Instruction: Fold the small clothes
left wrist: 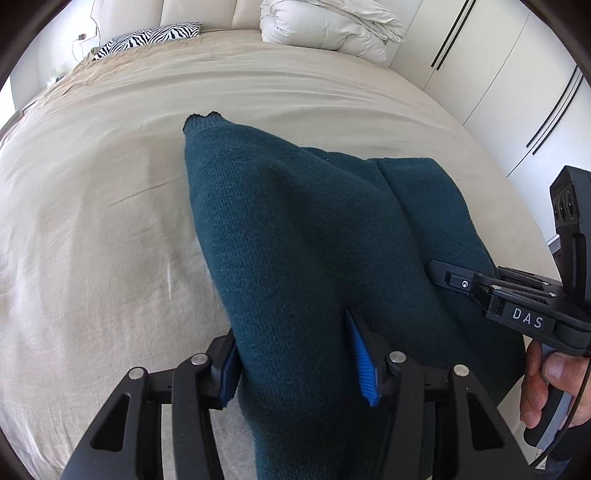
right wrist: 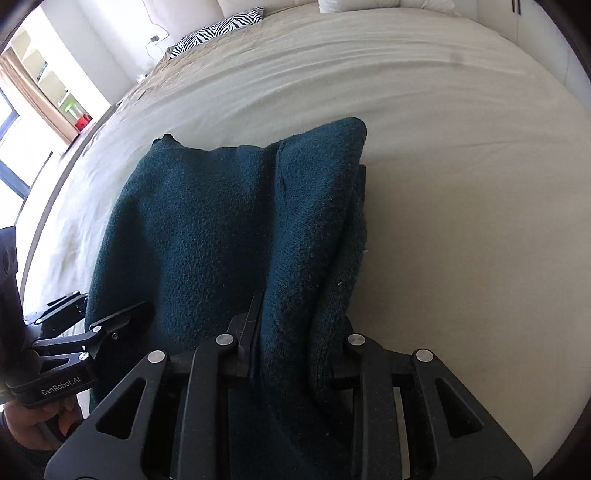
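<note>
A dark teal knit sweater [left wrist: 295,221] lies folded lengthwise on the beige bed sheet [left wrist: 110,184], its far end pointing up the bed. In the left wrist view my left gripper [left wrist: 295,369] grips a thick fold at the near left edge, and the cloth fills the gap between the blue pads [left wrist: 364,365]. My right gripper [left wrist: 439,275] enters from the right, its tips on the sweater's right side. In the right wrist view the sweater [right wrist: 221,221] rises in a ridge into my right gripper [right wrist: 301,350], which pinches that fold. My left gripper [right wrist: 122,317] holds the left edge.
A zebra-print pillow [left wrist: 147,37] and a white duvet [left wrist: 325,26] lie at the head of the bed. White wardrobe doors [left wrist: 498,74] stand to the right. A person's hand [left wrist: 546,387] holds the right gripper's handle. A window and shelves [right wrist: 37,92] are at far left.
</note>
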A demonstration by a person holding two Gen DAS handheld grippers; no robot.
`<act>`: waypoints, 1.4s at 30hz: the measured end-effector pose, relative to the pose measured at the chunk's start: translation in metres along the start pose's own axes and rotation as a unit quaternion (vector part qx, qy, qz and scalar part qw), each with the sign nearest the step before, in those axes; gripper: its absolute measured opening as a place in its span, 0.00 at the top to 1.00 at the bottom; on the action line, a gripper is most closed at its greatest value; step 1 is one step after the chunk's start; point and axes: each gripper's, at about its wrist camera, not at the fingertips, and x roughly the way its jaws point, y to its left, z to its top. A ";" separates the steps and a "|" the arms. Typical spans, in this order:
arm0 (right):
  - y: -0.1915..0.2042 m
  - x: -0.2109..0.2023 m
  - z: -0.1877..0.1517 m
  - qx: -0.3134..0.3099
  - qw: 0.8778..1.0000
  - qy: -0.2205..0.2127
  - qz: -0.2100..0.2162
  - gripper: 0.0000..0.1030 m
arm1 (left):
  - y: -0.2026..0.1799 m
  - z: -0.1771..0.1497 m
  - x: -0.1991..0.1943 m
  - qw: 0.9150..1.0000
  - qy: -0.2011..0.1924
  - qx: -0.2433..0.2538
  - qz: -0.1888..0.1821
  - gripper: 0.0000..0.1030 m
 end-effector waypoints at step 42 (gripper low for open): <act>0.259 -0.151 -0.216 -0.152 0.983 -0.097 0.048 0.81 | 0.114 -0.218 -0.236 0.993 -0.066 -0.047 0.085 0.57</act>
